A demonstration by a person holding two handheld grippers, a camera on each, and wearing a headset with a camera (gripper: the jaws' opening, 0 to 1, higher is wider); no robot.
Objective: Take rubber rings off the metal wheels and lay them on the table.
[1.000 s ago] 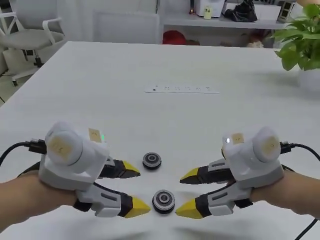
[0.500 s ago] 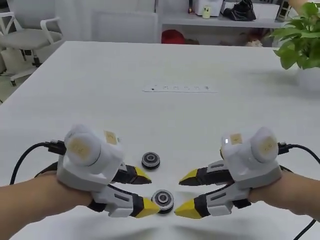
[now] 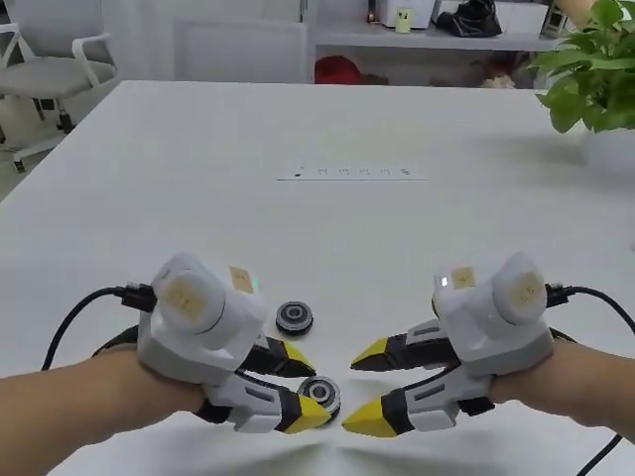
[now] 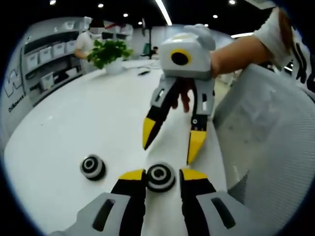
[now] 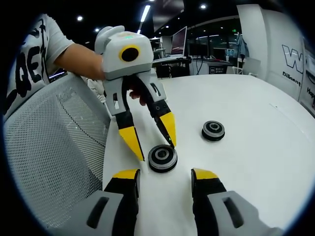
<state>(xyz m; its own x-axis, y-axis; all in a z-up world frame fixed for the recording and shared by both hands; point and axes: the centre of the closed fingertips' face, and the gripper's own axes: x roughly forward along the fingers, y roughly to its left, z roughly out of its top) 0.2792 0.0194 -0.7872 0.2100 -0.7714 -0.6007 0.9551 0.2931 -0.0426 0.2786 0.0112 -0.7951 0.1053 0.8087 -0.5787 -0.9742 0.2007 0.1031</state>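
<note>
Left gripper [image 3: 310, 387] low, jaws parted, tips pointing inward. Right gripper [image 3: 357, 390] faces it, nearly tip to tip; I read its jaws as spread wide. Left forearm [image 3: 60, 407] and right forearm [image 3: 585, 382] angle inward.

- Head view: bright, even overhead light; white table [image 3: 327, 129] near washed out, low contrast.
- Shadows faint and soft, e.g. beside the far wheel [image 3: 295, 317]; no hard edges.
- Gripper views dimmer; ceiling strip light [image 4: 164, 11] and the spot lamps are blown out.
- Strong fisheye bend at the edges of both gripper views; mesh chair back [image 5: 54, 147] curves.
- Plant [image 4: 109, 51] and background are soft; centre is sharper.
- Mild sheen on the table top in the left gripper view; no obvious motion blur.
</note>
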